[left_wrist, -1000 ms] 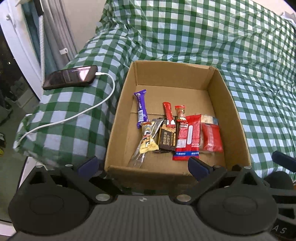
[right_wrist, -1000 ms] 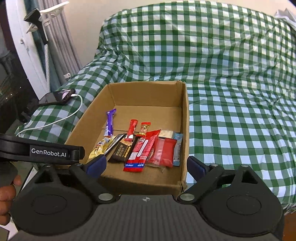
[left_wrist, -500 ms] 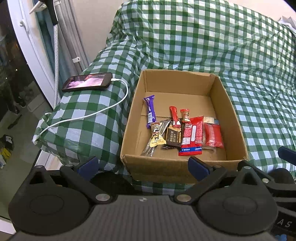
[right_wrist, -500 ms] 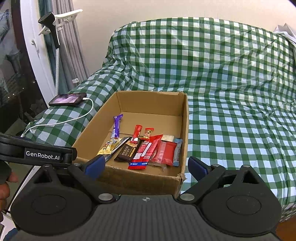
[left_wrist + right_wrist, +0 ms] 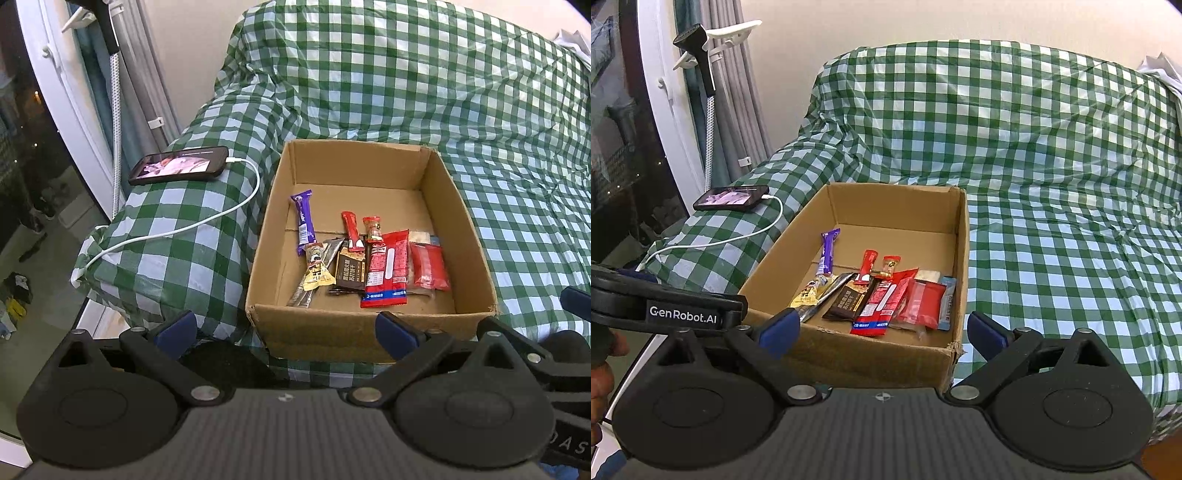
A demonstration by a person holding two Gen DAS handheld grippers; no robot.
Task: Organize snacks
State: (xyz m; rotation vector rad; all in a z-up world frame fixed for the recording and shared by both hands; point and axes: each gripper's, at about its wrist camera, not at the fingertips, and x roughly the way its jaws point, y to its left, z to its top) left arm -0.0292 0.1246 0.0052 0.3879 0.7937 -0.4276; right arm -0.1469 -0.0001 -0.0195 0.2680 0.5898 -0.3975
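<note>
1. A cardboard box [image 5: 369, 332] is seen open-topped on a bed [image 5: 424, 92] covered in green-and-white check; the same box [image 5: 871, 358] is seen from the right wrist view.
2. All snacks are found inside the box, grouped toward its near wall; the far half of the floor is bare cardboard.
3. A purple bar [image 5: 304, 219] is noted at the left, lying lengthwise, its near end touching a yellow packet [image 5: 317, 273].
4. A dark brown bar [image 5: 351, 273] is noted just right of the yellow packet, with a silver wrapper [image 5: 304, 295] partly under both.
5. A large red pack [image 5: 386, 269] with a blue lower band is recorded near centre; a red pouch [image 5: 428, 266] lies just beside it on the right.
6. Two small red sticks [image 5: 351, 230] are seen beyond the brown bar, side by side.
7. Left tongs [image 5: 284, 330]: held apart, empty, short of the box's near wall and low before it.
8. Right tongs [image 5: 882, 326]: held apart, empty, straddling the box's near right corner in view; contact cannot be told.
9. A phone [image 5: 179, 170] with lit screen is noted on the bed left of the box, with a white cable [image 5: 207, 221] plugged in and trailing over the edge.
</note>
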